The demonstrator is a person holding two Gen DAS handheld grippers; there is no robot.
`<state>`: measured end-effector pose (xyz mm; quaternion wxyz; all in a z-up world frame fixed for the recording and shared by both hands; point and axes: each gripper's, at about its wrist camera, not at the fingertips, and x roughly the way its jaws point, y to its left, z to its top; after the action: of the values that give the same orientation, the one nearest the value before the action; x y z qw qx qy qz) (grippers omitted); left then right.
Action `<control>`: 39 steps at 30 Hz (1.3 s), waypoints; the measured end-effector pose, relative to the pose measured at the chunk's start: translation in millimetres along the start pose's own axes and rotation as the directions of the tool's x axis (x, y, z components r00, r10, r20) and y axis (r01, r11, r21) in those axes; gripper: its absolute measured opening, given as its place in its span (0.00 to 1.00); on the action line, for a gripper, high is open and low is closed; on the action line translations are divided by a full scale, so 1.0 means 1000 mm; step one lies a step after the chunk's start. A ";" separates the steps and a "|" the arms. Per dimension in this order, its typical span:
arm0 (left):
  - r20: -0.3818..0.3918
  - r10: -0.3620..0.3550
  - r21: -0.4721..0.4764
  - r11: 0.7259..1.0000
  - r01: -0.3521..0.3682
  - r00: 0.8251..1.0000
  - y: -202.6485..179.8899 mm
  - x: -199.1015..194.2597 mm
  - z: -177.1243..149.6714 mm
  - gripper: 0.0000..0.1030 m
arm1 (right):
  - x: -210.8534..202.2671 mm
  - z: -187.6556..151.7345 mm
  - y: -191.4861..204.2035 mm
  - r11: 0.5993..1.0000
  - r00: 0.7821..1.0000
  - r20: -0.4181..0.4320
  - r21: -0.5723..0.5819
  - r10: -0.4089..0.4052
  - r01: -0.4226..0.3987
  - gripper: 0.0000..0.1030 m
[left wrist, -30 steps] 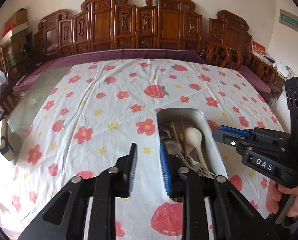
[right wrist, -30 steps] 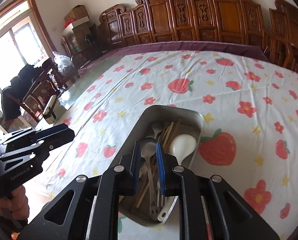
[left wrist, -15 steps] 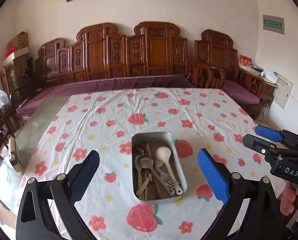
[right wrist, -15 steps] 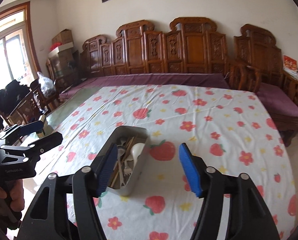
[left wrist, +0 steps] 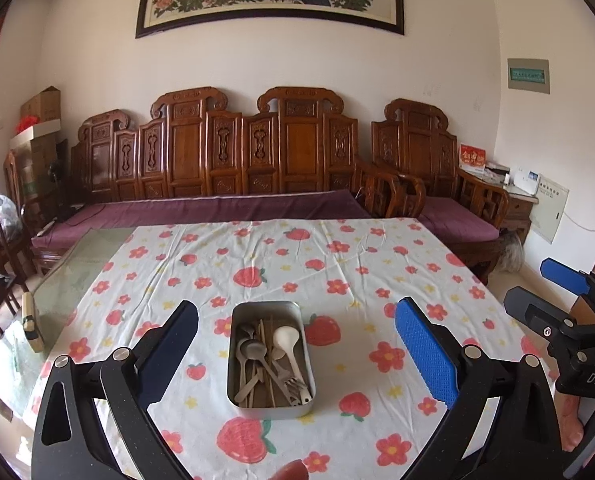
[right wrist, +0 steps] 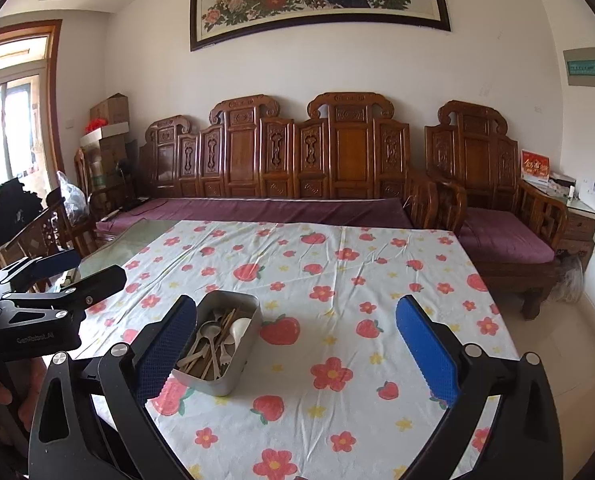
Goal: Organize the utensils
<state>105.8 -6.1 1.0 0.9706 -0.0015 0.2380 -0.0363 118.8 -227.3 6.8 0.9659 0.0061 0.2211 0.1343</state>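
A rectangular grey metal tray (left wrist: 271,406) sits on the worktop (left wrist: 377,280), which is covered by a white cloth printed with red strawberries and flowers. In the tray lie a white ceramic soup spoon (left wrist: 287,340), a grey metal spoon (left wrist: 254,350), a metal fork (left wrist: 293,386) and wooden chopsticks (left wrist: 266,334), heaped together with their handles crossing.

The left tongs (left wrist: 296,350) are spread wide and hold nothing; in the left wrist view the tray lies between their blue pads, toward 6 o'clock on the cloth. The right tongs (right wrist: 296,346) are also spread wide and empty; in the right wrist view the tray sits at about 9 o'clock, just beside their left pad (right wrist: 165,354). Both pairs hang above the worktop, clear of the tray. Behind the worktop at 12 o'clock stands a carved dark wooden bench with a purple cushion (left wrist: 225,208).
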 end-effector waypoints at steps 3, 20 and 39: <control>0.016 0.008 0.005 1.000 -0.009 1.000 -0.005 -0.009 0.002 0.93 | -0.010 0.000 -0.003 1.000 1.000 0.013 0.018 0.003 -0.004 0.98; 0.020 0.037 0.015 0.999 -0.037 0.999 -0.010 -0.017 0.000 0.93 | -0.023 -0.001 0.001 1.000 0.999 0.038 0.030 0.005 -0.006 0.98; 0.035 0.049 0.016 0.999 -0.050 0.998 -0.009 -0.020 -0.002 0.93 | -0.022 0.000 0.004 0.999 0.999 0.040 0.034 0.008 -0.010 0.98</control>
<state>86.6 -13.5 8.3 0.9752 0.0119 0.2206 -0.0141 98.7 -229.1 16.4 0.9693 0.0263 0.2041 0.1347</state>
